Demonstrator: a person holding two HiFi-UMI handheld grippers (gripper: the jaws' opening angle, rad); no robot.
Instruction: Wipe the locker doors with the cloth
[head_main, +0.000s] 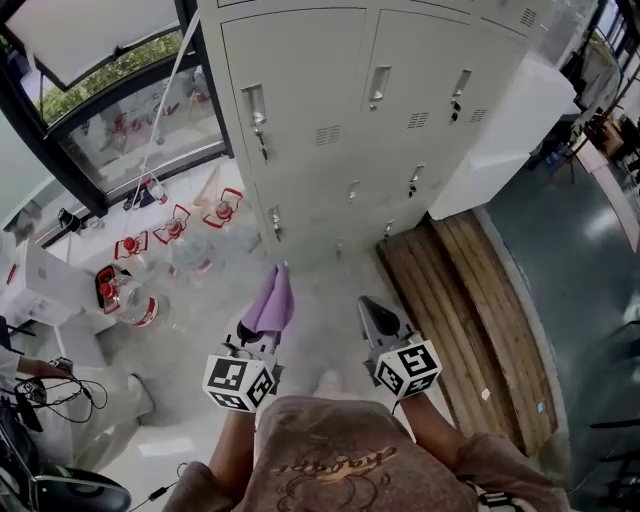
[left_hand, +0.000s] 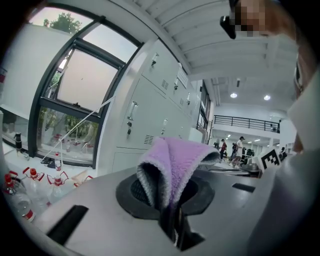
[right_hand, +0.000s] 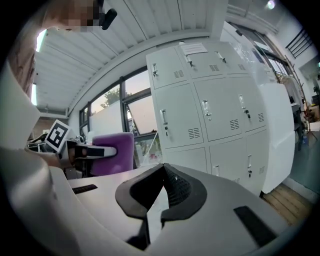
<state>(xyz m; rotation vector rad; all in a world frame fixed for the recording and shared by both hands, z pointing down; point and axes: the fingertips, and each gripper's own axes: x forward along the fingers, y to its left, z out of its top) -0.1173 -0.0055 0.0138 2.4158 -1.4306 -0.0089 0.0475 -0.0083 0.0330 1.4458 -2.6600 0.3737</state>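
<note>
- The room had a pale floor (head_main: 320, 310), a big window (head_main: 130, 100) at the left and a bank of white lockers (head_main: 330, 110) ahead, every door closed.
- Clear bottles (head_main: 135, 300) with red caps stood on the floor below the window, left of the lockers.
- A wooden pallet (head_main: 470, 320) lay on the floor at the right, by the foot of the lockers.
- The left gripper (head_main: 262, 338) was clenched on the purple cloth (head_main: 271, 300). Seen from the left gripper view, the cloth stood up folded out of the closed jaws, with a grey edge on its left side.
- The cloth was held in the air in front of the lower lockers, apart from them and touching no door.
- The right gripper (head_main: 370, 308) was held just beside the left one. Its jaws were together, with nothing between them.
- Both grippers pointed toward the lockers.
- People (left_hand: 240, 147) stood far back in the hall, past the end of the lockers.
</note>
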